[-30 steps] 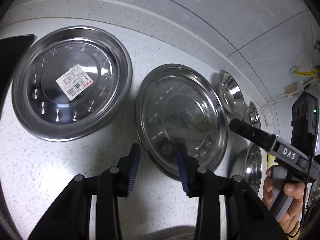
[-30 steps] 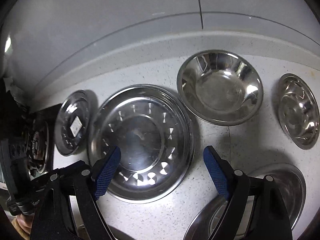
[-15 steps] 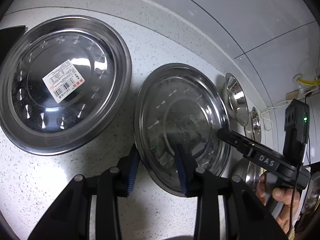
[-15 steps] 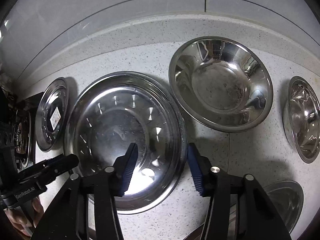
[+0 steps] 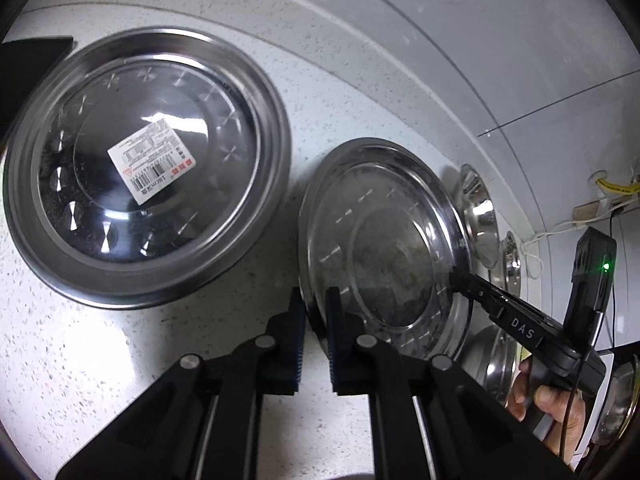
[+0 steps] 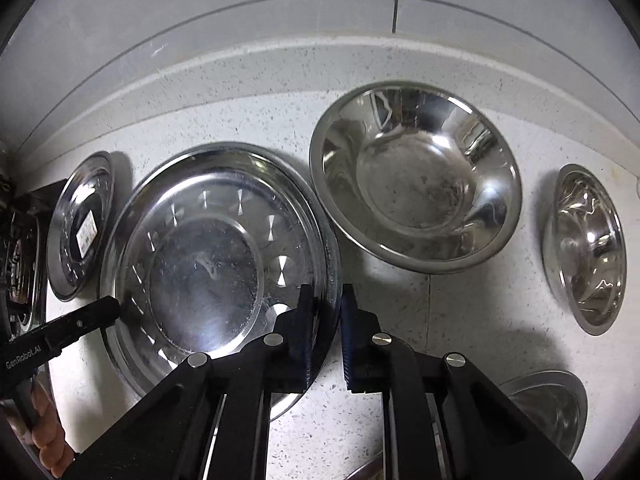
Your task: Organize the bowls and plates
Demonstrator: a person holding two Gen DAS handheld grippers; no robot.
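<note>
A large steel plate [image 5: 384, 248] lies on the speckled counter between both grippers; it also shows in the right wrist view [image 6: 208, 256]. My left gripper [image 5: 316, 312] is shut on its left rim. My right gripper [image 6: 326, 312] is shut on its right rim. A second steel plate with a barcode sticker [image 5: 144, 164] lies to the left, and it shows small in the right wrist view [image 6: 80, 224]. A large steel bowl [image 6: 416, 188] sits right of the held plate, with a smaller bowl [image 6: 588, 248] further right.
The counter meets a raised white backsplash [image 6: 280, 68] behind the dishes. More steel dishes lie near the front right [image 6: 548, 404]. A dark stove edge [image 5: 32, 52] is at the far left. Cables and a socket [image 5: 588, 216] hang at the right wall.
Both grippers have closed from open onto opposite rims of the middle plate. The right gripper moved left and forward to the plate's edge.
</note>
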